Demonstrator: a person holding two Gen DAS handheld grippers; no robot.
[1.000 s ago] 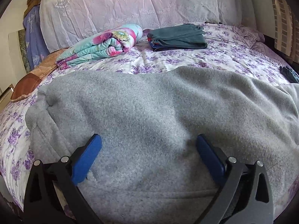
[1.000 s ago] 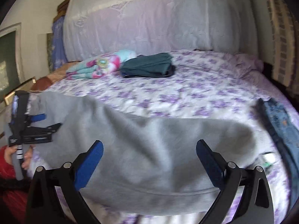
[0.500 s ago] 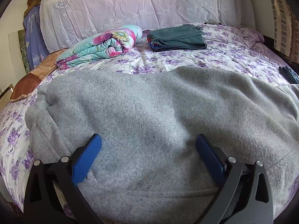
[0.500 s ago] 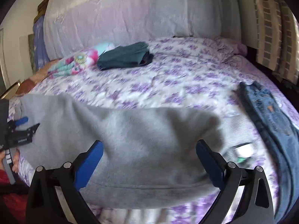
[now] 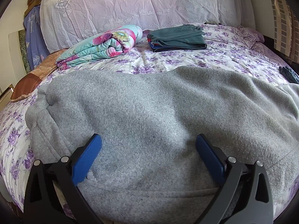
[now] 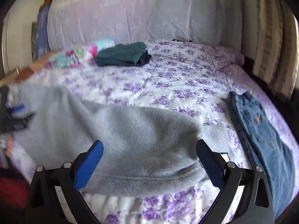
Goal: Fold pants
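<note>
Grey fleece pants (image 5: 149, 115) lie spread across the near part of the bed, waistband end at the left. My left gripper (image 5: 148, 155) is open, its blue fingers wide apart just above the pants' near edge, holding nothing. In the right wrist view the pants (image 6: 115, 130) run from the left to a ribbed cuff (image 6: 214, 132) at the right. My right gripper (image 6: 149, 160) is open and empty over the leg end near its hem. The left gripper (image 6: 17, 115) shows blurred at the far left edge.
The bed has a purple flowered sheet (image 5: 214, 56). A rolled floral quilt (image 5: 104, 44) and a stack of folded dark green clothes (image 5: 177, 37) lie at the far side by the pillows. Blue jeans (image 6: 261, 130) lie at the right edge. A brown cushion (image 5: 28, 82) is at the left.
The right wrist view has swung to the right, bringing the jeans and the cuff more into view. Both grippers stay open. The left gripper has barely moved.
</note>
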